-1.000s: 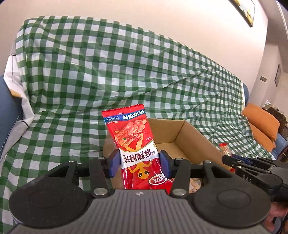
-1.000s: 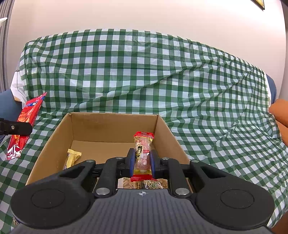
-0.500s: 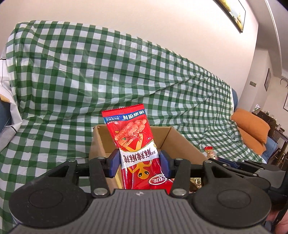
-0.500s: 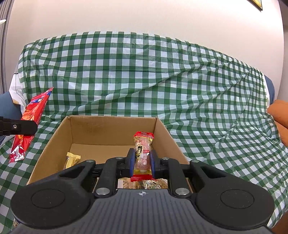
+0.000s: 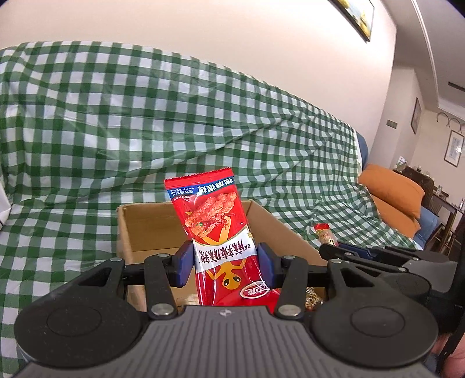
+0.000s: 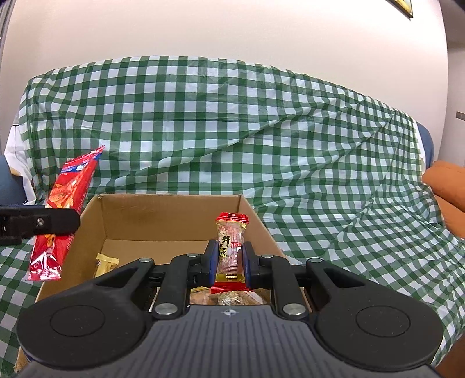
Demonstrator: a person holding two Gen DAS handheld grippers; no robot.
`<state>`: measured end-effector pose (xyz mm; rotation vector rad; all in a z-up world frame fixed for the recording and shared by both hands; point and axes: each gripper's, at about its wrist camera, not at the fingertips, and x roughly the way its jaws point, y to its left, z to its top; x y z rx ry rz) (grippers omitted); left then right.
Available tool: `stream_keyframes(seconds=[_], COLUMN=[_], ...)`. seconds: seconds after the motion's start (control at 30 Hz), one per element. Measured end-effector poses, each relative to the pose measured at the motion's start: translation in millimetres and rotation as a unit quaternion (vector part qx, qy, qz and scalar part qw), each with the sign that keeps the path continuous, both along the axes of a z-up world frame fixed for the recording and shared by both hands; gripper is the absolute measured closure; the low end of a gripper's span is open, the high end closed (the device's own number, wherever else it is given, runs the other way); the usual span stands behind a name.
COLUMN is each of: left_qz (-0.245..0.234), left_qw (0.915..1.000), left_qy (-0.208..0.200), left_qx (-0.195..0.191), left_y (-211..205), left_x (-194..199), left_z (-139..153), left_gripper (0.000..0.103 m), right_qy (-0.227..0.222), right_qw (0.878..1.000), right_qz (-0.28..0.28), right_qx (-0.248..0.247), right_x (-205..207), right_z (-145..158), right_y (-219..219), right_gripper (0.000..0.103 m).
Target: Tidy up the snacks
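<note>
The left gripper [image 5: 222, 263] pinched a red packet [image 5: 216, 232] upright between its blue pads, at the left wall of the box [image 6: 174, 216]. The right gripper [image 6: 229, 263] was pressed onto a small clear snack [image 6: 231, 247] with red ends, held upright over the box near its right wall. The open cardboard box sat on the green checked cloth [image 6: 261, 130]. A yellow wrapper [image 6: 106, 263] lay on the box floor by the left wall, and more snacks [image 6: 232, 298] lay at its near edge.

A home living room: cloth-draped sofa [image 5: 203, 122], framed pictures [image 5: 356, 17].
</note>
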<state>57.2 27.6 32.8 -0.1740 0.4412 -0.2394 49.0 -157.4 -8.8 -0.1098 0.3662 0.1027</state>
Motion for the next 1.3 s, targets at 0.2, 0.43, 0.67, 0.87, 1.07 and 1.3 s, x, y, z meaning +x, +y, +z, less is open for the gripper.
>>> stream_keyframes(seconds=[0.2,0.43,0.67,0.87,1.07,1.3], left_qz=[-0.014,-0.017,-0.029,-0.035,-0.033,-0.018], left_qw=[0.9998,0.9996,0.9994,0.9993,0.9993,0.9992], left_qy=[-0.004,-0.003,0.012,0.014,0.009,-0.005], left_qx=[0.013,0.024,0.011,0.007,0.014,0.036], left_y=[-9.7,-14.9,-15.4,-16.4,-13.9,-11.2], left_x=[0.9,3.9,9.0,9.6,3.1,-26.1], left_z=[-3.2,-6.3,-8.4,-8.9,-6.4,7.8], left_gripper=[0.051,0.051,0.046,0.034,0.031,0.021], right_qy=[-0.003,-0.004,-0.006,0.002,0.012,-0.027], right_qw=[1.0,1.0,1.0,0.999,0.999,0.999], right_qz=[-0.013,-0.016,-0.012,-0.043,-0.039,-0.043], right_qx=[0.001,0.003,-0.004,-0.018,-0.009,0.012], right_x=[2.4,4.1,3.0,5.2,6.1,-14.6], right_z=[-0.7,-0.5,-1.1,-4.2,-5.7,6.1], right_y=[-0.7,0.6,3.2,1.8,0.6,-10.5], right_gripper=[0.085,0.085,0.085,0.043,0.035,0.013])
